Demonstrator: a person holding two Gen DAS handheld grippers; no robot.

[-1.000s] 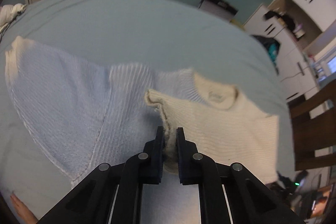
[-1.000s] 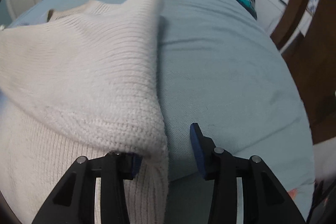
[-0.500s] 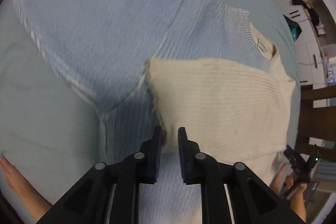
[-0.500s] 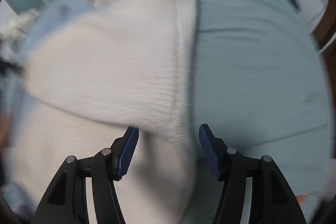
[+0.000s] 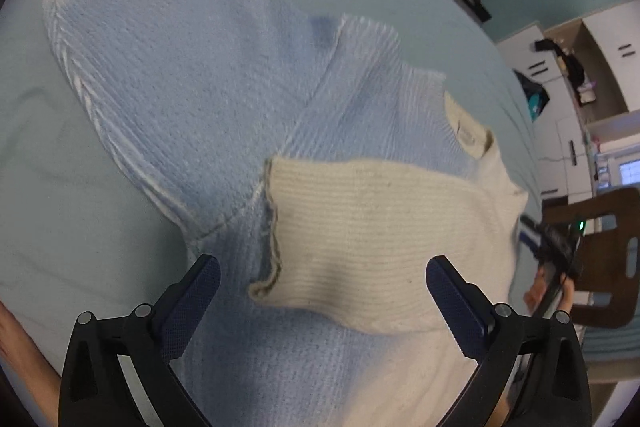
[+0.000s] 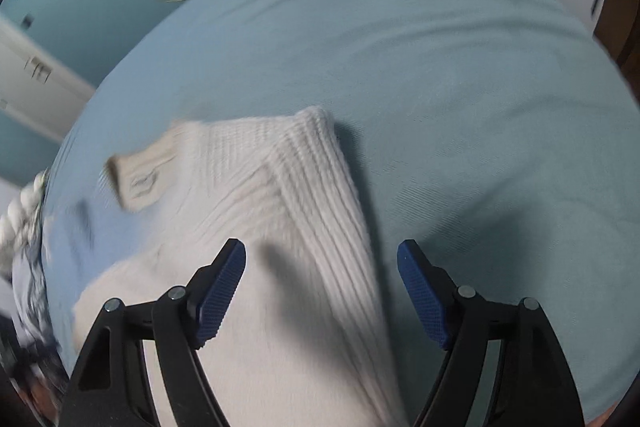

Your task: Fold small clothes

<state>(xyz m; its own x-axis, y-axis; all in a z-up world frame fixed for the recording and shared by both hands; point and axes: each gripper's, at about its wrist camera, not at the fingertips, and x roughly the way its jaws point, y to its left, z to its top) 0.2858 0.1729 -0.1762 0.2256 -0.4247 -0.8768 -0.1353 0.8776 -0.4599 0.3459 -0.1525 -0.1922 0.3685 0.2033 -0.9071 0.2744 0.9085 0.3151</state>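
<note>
A small knit sweater, half pale blue (image 5: 208,75) and half cream, lies on a light teal bed. Its cream sleeve (image 5: 368,235) is folded across the body, cuff pointing left. The blue sleeve (image 5: 132,39) lies spread out to the upper left. My left gripper (image 5: 322,301) is open and empty just above the folded cream sleeve. My right gripper (image 6: 320,291) is open and empty over the cream shoulder (image 6: 304,195) at the sweater's right edge. The cream collar with its label (image 6: 144,179) shows to the left there.
The teal bed sheet (image 6: 460,67) stretches far and right of the sweater. A wooden chair (image 5: 608,259) and white cabinets (image 5: 592,75) stand at the right. A white bundle (image 6: 20,215) lies at the bed's left edge.
My left gripper has opened and let go of the cream sleeve, which now lies folded over the body. My right gripper has drawn back from the sweater, still open.
</note>
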